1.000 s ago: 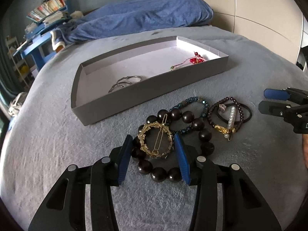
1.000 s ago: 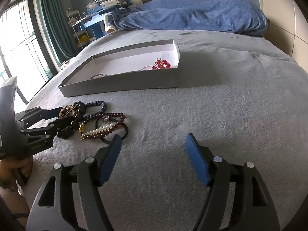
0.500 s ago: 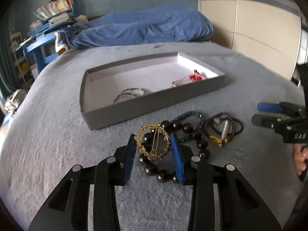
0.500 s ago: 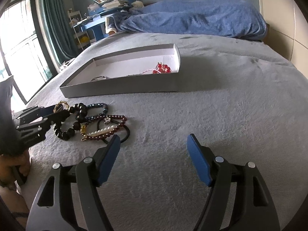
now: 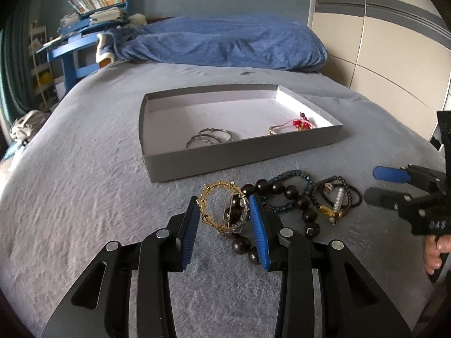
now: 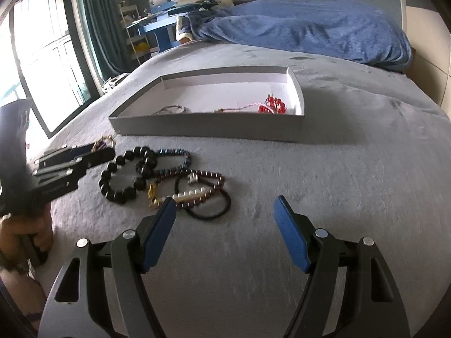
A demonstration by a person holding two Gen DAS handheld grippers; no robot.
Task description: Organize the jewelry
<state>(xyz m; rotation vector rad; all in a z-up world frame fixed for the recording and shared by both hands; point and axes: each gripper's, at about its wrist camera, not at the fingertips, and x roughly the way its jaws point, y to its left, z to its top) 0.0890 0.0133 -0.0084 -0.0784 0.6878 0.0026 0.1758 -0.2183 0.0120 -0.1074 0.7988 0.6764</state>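
The left gripper point(image 5: 224, 219) is gripping a gold wreath hair clip point(image 5: 222, 211), the right gripper point(image 6: 225, 231) is hanging open and empty, two pieces are lying in the grey tray point(image 5: 239, 163), and several bracelets point(image 6: 166, 177) are waiting on the bed.

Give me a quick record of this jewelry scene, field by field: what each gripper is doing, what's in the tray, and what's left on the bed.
left gripper: jaws have just closed on the gold wreath hair clip, lifted off the pile
right gripper: jaws open, empty, over bare blanket near the pile
tray: grey, shallow; holds silver hoops and a red bead piece
left on the bed: black bead bracelet, blue bead bracelet, dark red bead bracelet, pearl clip, black hair tie
surface: grey blanket
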